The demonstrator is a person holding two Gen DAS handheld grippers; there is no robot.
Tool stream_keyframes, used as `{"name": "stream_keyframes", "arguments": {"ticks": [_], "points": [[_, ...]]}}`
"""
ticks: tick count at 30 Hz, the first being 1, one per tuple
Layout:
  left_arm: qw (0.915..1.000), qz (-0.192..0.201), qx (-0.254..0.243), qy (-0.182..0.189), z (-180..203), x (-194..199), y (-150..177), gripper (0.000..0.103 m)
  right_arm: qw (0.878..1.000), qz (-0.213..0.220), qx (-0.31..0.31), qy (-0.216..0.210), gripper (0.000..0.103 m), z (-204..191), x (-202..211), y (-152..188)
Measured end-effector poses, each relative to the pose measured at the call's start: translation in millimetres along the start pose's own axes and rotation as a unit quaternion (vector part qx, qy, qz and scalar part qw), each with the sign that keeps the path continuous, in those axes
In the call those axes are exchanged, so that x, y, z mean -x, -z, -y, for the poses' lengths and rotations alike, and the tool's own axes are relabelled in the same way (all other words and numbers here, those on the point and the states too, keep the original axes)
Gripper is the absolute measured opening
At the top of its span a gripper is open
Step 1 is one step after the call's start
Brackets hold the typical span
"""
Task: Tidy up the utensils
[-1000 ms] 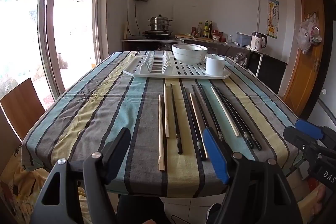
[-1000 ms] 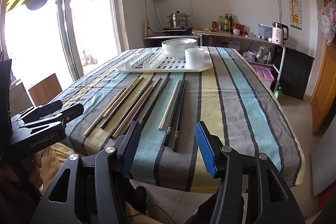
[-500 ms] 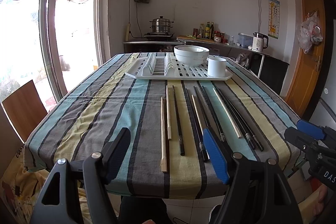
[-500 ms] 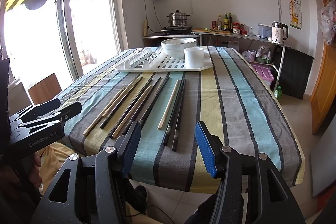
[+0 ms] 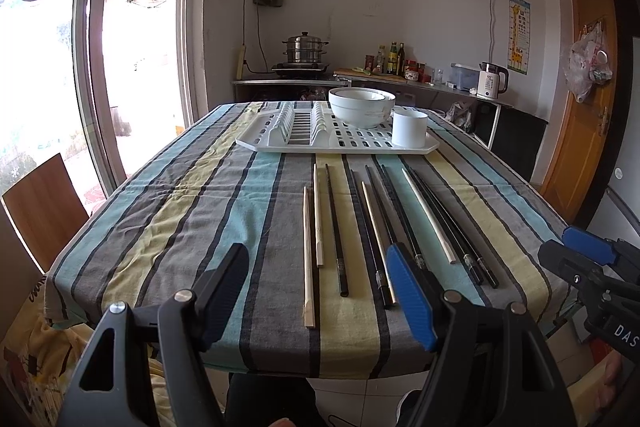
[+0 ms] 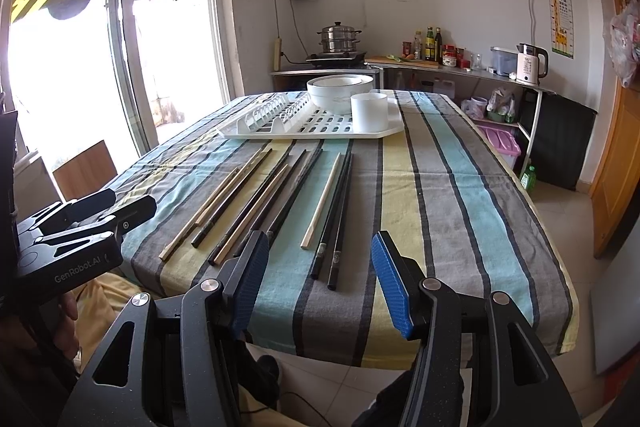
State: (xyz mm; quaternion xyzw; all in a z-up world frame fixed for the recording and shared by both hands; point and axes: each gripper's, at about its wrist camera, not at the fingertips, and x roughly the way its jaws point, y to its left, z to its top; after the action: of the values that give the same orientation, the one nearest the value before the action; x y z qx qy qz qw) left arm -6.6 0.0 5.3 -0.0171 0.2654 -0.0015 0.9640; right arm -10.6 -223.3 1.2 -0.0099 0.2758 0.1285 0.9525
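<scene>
Grippers level at near table edge, both aimed along the table toward the far wall. Left gripper (image 5: 320, 291): fingers spread wide, nothing between them, held above the striped tablecloth (image 5: 192, 211) short of the chopstick ends. Right gripper (image 6: 316, 287): fingers likewise apart and empty, off the cloth edge, just right of the left one. Hand partly seen under left gripper body in right wrist view.

Chopsticks next, loose, lying lengthwise on cloth, roughly parallel, mixed: pale wooden chopsticks (image 5: 308, 259) leftmost, black chopsticks (image 5: 336, 227) beside and among them, one pale stick (image 5: 428, 215) further right touching a black pair (image 6: 334, 215).

Beyond: white drying rack (image 5: 336, 143) flat on cloth, holding stacked white bowls (image 5: 362, 107) and white cup (image 5: 409, 129) at right end.

Far: counter with steamer pot (image 5: 304, 47), bottles, kettle (image 5: 492, 81).
</scene>
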Motion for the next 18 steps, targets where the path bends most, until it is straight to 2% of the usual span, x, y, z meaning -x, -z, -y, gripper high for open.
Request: {"name": "stream_keyframes", "arguments": {"ticks": [18], "points": [[1.0000, 0.000, 0.002, 0.002, 0.4, 2.4, 0.7, 0.074, 1.000, 0.001, 0.000, 0.000, 0.054, -0.6, 0.8, -1.4]]}}
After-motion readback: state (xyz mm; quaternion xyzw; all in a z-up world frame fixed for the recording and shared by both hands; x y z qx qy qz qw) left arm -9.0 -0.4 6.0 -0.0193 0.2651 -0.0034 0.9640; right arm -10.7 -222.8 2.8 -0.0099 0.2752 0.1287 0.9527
